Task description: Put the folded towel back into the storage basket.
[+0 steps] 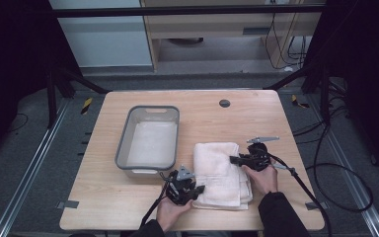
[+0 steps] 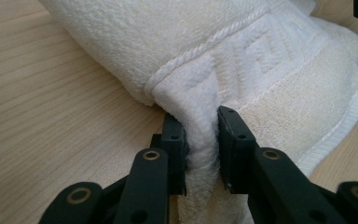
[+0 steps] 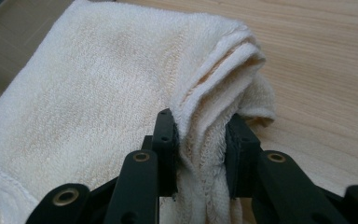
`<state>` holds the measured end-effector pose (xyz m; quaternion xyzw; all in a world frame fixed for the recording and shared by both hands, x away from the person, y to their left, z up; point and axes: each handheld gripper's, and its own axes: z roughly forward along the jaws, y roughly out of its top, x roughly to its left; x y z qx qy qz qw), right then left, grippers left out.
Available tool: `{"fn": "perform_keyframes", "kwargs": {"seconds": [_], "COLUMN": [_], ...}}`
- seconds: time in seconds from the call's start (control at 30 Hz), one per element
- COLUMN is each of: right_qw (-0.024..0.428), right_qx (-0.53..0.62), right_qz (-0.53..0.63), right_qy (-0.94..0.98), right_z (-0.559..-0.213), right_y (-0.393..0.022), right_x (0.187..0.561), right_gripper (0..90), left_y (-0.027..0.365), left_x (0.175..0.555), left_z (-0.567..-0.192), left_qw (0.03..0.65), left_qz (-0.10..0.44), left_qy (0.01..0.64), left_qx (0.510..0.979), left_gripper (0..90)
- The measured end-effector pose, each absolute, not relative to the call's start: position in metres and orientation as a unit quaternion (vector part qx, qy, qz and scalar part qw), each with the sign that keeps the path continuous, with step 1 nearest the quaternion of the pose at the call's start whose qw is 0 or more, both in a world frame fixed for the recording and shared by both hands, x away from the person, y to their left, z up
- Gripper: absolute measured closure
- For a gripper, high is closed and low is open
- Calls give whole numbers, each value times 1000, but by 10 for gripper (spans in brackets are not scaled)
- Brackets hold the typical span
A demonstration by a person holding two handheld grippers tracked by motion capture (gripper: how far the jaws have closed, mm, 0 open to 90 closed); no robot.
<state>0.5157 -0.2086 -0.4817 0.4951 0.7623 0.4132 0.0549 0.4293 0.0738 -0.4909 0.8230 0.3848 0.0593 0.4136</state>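
Note:
A folded white towel [image 1: 221,173] lies on the wooden table [image 1: 197,106], right of a grey plastic tub [image 1: 149,136]. My left gripper [image 1: 201,188] is at the towel's near left corner; in the left gripper view its jaws pinch a fold of the towel [image 2: 242,60] between the pads [image 2: 174,140]. My right gripper [image 1: 233,159] is at the towel's right edge, pointing left. In the right gripper view its jaws are shut on the layered edge of the towel [image 3: 102,84], with a pad [image 3: 167,135] pressed into the cloth.
The tub stands empty at the middle left of the table. A small dark round grommet [image 1: 224,103] sits near the far edge. Cables [image 1: 325,168] trail off the table's right side onto the floor.

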Motion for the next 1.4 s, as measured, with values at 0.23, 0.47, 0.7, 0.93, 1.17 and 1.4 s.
{"fn": "perform_keyframes", "kwargs": {"seconds": [0.23, 0.47, 0.7, 0.93, 1.17, 1.4], "right_qw": [69, 87, 103, 116, 129, 142], "right_qx": [486, 471, 455, 446, 436, 429], "right_qz": [443, 475, 502, 518, 527, 542], "right_qy": [750, 738, 728, 720, 718, 709], "right_z": [-462, -437, -417, -402, -386, -369], "right_y": [-213, -215, -217, -215, -208, -203], "right_x": [506, 496, 488, 485, 487, 493], "right_gripper": [700, 701, 703, 705, 705, 705], "left_y": [80, 87, 89, 94, 101, 108], "left_x": [426, 421, 414, 413, 417, 422], "left_z": [-474, -452, -432, -418, -405, -387], "left_qw": [441, 468, 487, 494, 504, 521], "left_qz": [68, 76, 93, 108, 119, 130], "left_qy": [372, 359, 343, 332, 329, 329], "left_qx": [814, 804, 798, 796, 789, 777], "left_gripper": [748, 749, 749, 749, 749, 749]}}
